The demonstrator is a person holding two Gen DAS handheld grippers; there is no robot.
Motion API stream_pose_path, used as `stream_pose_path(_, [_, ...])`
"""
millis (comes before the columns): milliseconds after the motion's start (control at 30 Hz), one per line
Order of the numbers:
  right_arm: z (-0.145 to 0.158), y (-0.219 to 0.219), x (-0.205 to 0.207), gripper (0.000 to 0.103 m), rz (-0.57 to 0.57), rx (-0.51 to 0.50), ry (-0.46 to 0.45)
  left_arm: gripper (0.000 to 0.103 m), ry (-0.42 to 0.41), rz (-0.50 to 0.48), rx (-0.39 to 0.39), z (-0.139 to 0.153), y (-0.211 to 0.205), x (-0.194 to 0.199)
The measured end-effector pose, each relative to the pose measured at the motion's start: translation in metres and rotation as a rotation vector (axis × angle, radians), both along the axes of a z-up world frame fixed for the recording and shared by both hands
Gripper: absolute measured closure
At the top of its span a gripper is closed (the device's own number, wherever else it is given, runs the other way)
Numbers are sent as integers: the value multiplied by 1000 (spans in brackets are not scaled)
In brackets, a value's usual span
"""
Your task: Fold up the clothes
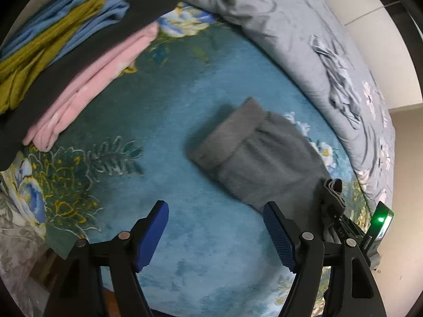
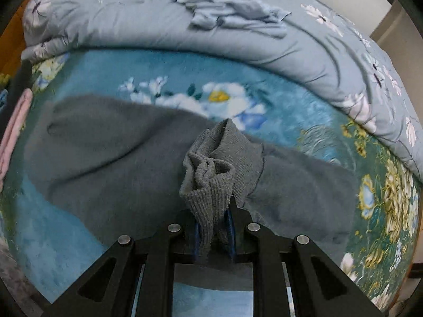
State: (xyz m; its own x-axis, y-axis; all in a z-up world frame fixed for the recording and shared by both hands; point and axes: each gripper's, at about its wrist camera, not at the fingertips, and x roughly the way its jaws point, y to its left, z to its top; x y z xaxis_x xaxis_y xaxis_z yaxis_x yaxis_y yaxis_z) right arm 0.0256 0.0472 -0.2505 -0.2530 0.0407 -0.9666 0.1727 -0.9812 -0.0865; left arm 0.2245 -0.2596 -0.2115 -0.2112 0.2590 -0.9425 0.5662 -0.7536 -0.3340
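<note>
A grey knit garment [image 1: 253,155] lies partly folded on the blue floral blanket [image 1: 148,111]. It also shows in the right wrist view [image 2: 111,153]. My left gripper [image 1: 215,227] is open and empty, hovering over the blanket just left of the garment. My right gripper [image 2: 213,227] is shut on a bunched ribbed edge [image 2: 211,174] of the grey garment. The right gripper also shows in the left wrist view [image 1: 335,211], at the garment's near right corner.
A stack of folded clothes [image 1: 68,52], pink, black, blue and olive, sits at the upper left. A rolled grey-blue floral quilt [image 2: 185,26] lines the far side, with a crumpled light-blue garment [image 2: 232,13] on it.
</note>
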Motion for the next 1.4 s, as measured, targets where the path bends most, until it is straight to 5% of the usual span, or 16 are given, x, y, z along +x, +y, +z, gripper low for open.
stream_pose_path(167, [-7, -18, 4, 70, 68, -14, -40, 26, -14, 4, 31, -16, -6, -1])
stream_pose_path(300, [10, -7, 17, 64, 31, -226, -74, 25, -11, -57, 52, -24, 10, -16])
stream_pose_path(433, [36, 40, 30, 63, -138, -371, -44, 25, 13, -170, 85, -29, 48, -48])
stream_pose_path(733, [37, 190, 41, 62, -561, -262, -11, 25, 118, -500, 214, -22, 212, -144])
stream_pose_path(833, [29, 207, 35, 62, -567, -278, -24, 25, 157, -625, 233, -17, 264, -167])
stream_pose_path(967, [19, 199, 30, 62, -480, -325, -45, 25, 174, -733, 159, -22, 304, -191])
stream_pose_path(1133, [-13, 206, 50, 62, -488, -305, -138, 25, 80, -700, 80, -59, 296, -200])
stream_pose_path(1400, [-46, 214, 82, 62, -522, -308, -260, 25, -33, -599, 76, -97, 266, -187])
